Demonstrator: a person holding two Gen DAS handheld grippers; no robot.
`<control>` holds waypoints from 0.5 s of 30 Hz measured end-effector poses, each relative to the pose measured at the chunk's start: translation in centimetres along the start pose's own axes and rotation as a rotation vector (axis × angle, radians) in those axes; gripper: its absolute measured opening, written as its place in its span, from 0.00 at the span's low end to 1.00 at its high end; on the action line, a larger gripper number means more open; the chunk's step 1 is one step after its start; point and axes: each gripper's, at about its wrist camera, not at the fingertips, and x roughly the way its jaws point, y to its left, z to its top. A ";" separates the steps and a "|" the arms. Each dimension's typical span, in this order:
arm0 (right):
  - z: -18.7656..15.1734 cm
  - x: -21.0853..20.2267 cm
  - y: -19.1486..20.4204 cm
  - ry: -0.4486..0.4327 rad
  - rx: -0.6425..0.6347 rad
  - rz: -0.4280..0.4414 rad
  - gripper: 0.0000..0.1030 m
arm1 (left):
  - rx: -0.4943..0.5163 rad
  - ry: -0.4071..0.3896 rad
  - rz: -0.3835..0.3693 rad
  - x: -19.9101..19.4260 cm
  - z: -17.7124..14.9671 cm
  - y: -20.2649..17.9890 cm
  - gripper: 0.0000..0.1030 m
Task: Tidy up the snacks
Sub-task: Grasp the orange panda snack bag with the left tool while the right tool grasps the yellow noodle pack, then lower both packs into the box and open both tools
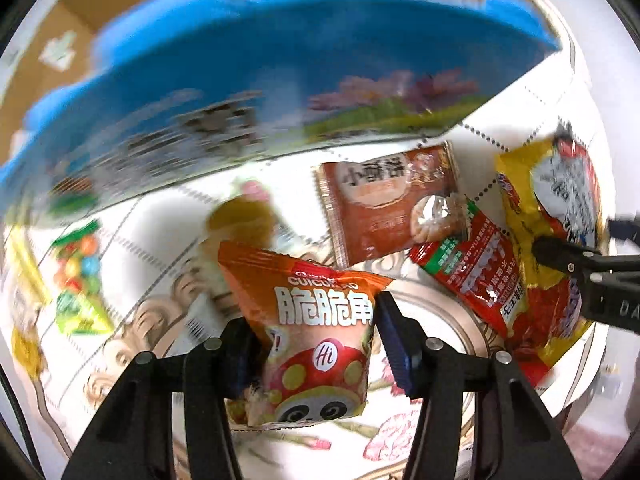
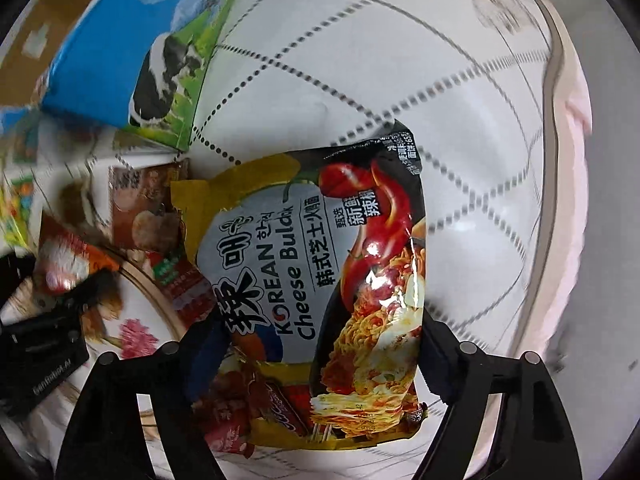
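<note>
My left gripper [image 1: 316, 344] is shut on an orange snack bag with a panda face [image 1: 316, 336] and holds it above the patterned tablecloth. My right gripper [image 2: 320, 344] is shut on a yellow and black Korean cheese noodle packet [image 2: 320, 280]; the packet [image 1: 556, 220] and the right gripper's fingers [image 1: 560, 258] also show at the right of the left wrist view. A brown pastry packet [image 1: 392, 208] and a red sachet [image 1: 476, 268] lie on the cloth between the two grippers. The left gripper [image 2: 60, 300] with its orange bag [image 2: 64, 264] shows at the left of the right wrist view.
A big blue box with a cow picture [image 1: 280, 80] stands at the back; it also shows in the right wrist view [image 2: 120, 52]. A green candy packet [image 1: 78, 280] lies at the left. A brown cardboard box [image 1: 60, 40] stands behind. The white quilted cloth [image 2: 400, 60] stretches right to the pink edge [image 2: 576, 160].
</note>
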 end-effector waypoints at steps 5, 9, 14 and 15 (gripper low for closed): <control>-2.5 -0.9 -2.2 0.000 0.185 0.198 0.80 | -0.091 -0.054 -0.011 -2.9 -2.6 2.2 0.49; -4.2 -3.7 -2.1 -0.062 0.228 0.273 0.80 | -0.128 -0.106 -0.016 -6.4 -4.3 3.7 0.49; -4.5 -9.9 -0.6 -0.160 0.205 0.339 0.80 | -0.147 -0.188 -0.037 -12.2 -2.5 4.9 0.49; -4.3 -11.2 -0.2 -0.175 0.193 0.347 0.80 | -0.149 -0.208 -0.043 -13.5 -2.2 5.1 0.49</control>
